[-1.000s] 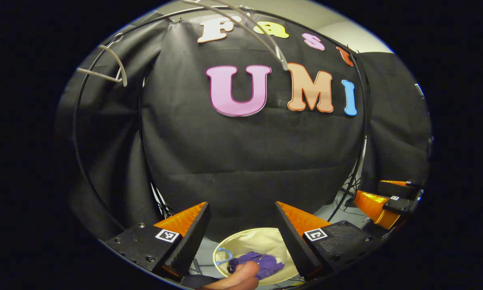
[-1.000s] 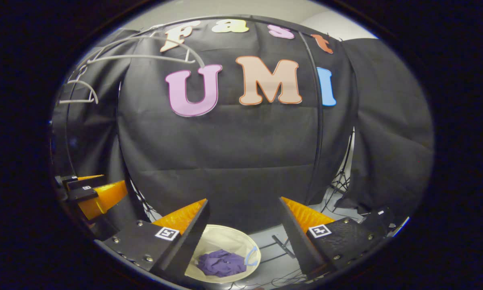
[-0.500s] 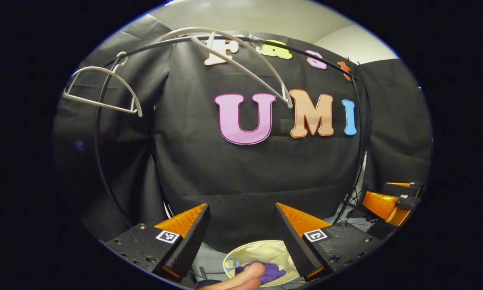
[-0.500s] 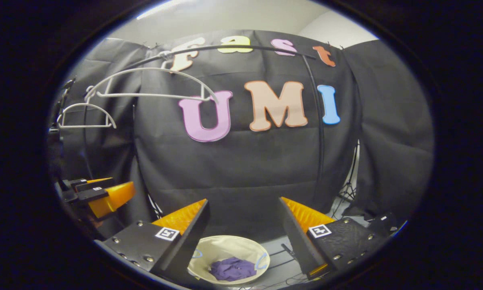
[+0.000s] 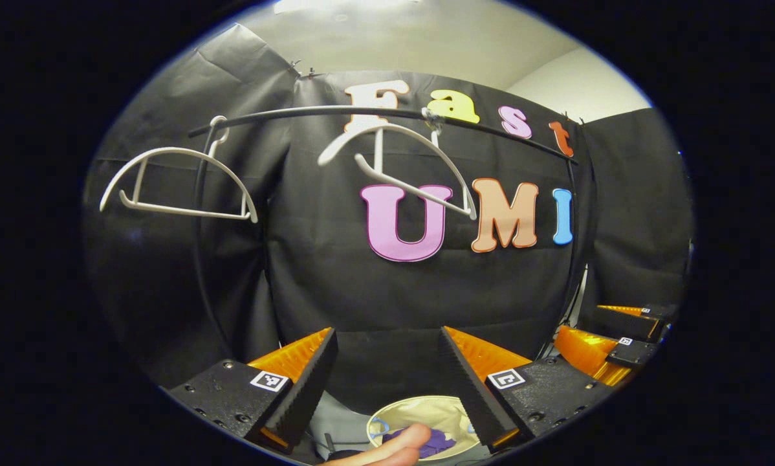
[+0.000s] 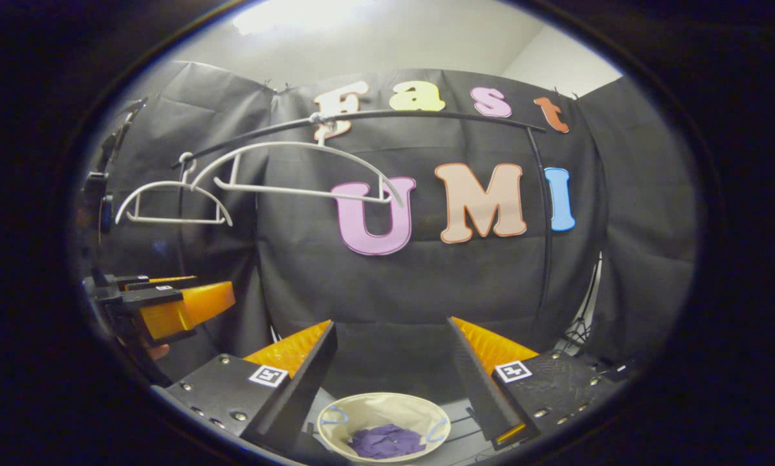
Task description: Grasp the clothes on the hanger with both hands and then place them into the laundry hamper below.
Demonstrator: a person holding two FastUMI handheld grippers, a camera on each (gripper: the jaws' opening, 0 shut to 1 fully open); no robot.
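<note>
Purple crumpled clothes [image 6: 387,441] lying inside round cream fabric hamper [image 6: 355,414], drop evidently done. My left gripper [image 5: 387,375] and right gripper [image 6: 391,369] hovering above hamper, both released, holding nothing. White plastic hangers [image 6: 297,171] hanging bare above hamper.

We see purple clothes [image 6: 387,442] in a cream laundry hamper [image 6: 361,408] with pale blue handles [image 6: 438,432]. Two white hangers [image 6: 297,169] hang from a black rail [image 6: 426,116]. Each gripper body carries a small black-and-white square marker [image 6: 264,375].
</note>
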